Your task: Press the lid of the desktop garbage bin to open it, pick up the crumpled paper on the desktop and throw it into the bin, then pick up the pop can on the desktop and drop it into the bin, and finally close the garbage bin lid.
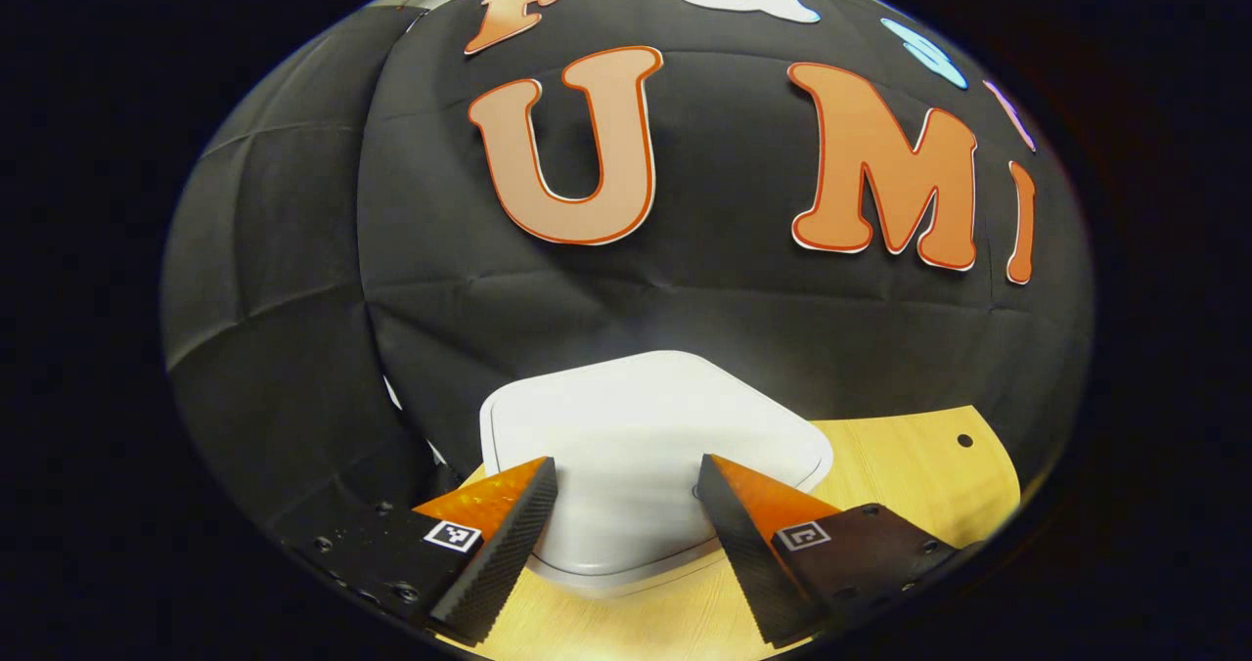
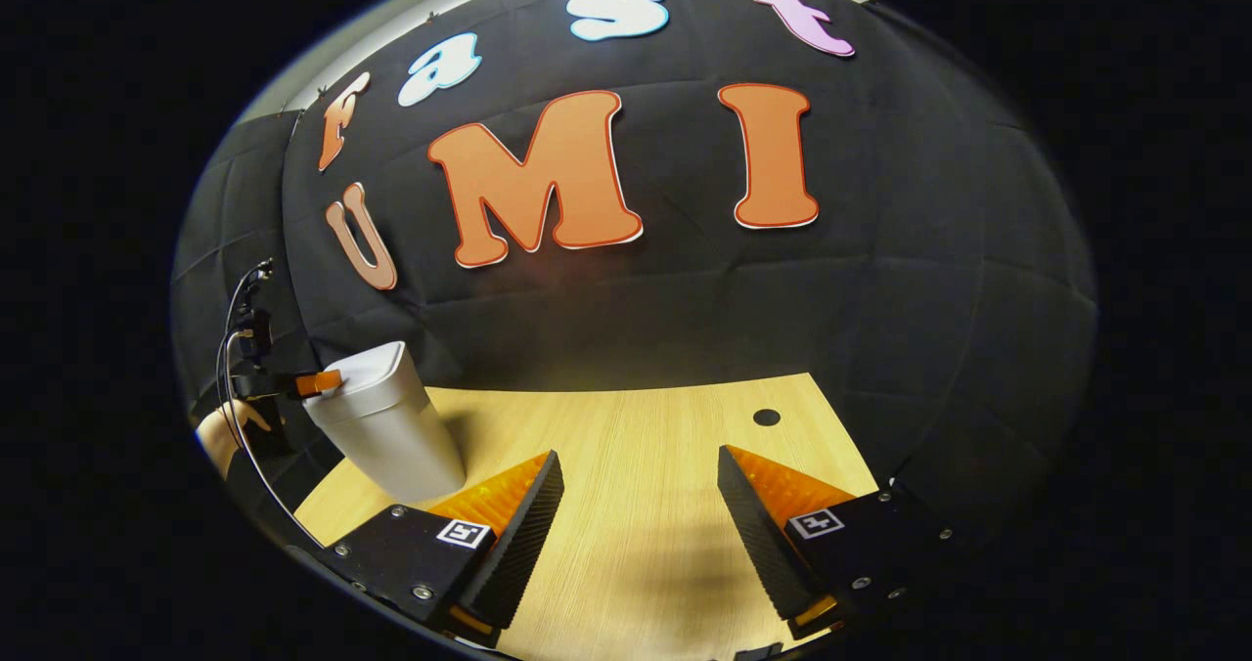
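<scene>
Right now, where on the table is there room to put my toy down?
There is bare wood in front of the right claw, from the bin across to the small round hole near the table's far edge. It is crowded at the bin, where the left claw hovers over the lid.

We see a light wooden desktop with a round cable hole near its far edge. A white garbage bin, lid shut, stands directly on it at the left.
</scene>
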A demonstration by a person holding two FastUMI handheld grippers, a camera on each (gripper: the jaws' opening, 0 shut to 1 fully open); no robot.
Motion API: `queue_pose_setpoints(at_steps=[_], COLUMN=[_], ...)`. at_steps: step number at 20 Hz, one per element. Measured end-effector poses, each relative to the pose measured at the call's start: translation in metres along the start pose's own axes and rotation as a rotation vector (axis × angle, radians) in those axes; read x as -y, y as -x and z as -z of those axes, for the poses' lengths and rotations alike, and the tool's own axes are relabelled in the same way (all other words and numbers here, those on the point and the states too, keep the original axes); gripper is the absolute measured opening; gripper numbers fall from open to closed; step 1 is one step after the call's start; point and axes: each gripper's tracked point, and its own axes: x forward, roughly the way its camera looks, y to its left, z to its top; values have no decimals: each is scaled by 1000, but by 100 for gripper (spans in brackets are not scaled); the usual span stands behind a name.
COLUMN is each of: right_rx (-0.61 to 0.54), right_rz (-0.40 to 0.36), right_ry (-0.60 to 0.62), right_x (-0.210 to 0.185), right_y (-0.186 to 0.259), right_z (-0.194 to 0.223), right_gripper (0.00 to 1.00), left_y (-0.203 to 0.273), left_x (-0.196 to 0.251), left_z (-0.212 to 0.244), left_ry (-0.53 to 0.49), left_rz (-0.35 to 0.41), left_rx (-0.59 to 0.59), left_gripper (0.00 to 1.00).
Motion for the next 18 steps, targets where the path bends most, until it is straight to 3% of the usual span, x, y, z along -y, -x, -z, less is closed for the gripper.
queue_pose_setpoints(at_steps=[7,18], right_rx=[23,77], right_rz=[10,31], right_ry=[2,51], right_x=[-8,-36], right_y=[0,7], right_z=[-9,-10], right_gripper=[95,95], left_y=[7,97], left_x=[3,55], left_z=[-5,-73], left_ry=[22,21], left_rz=[8,133], left_rx=[-14,267], left_gripper=[93,93])
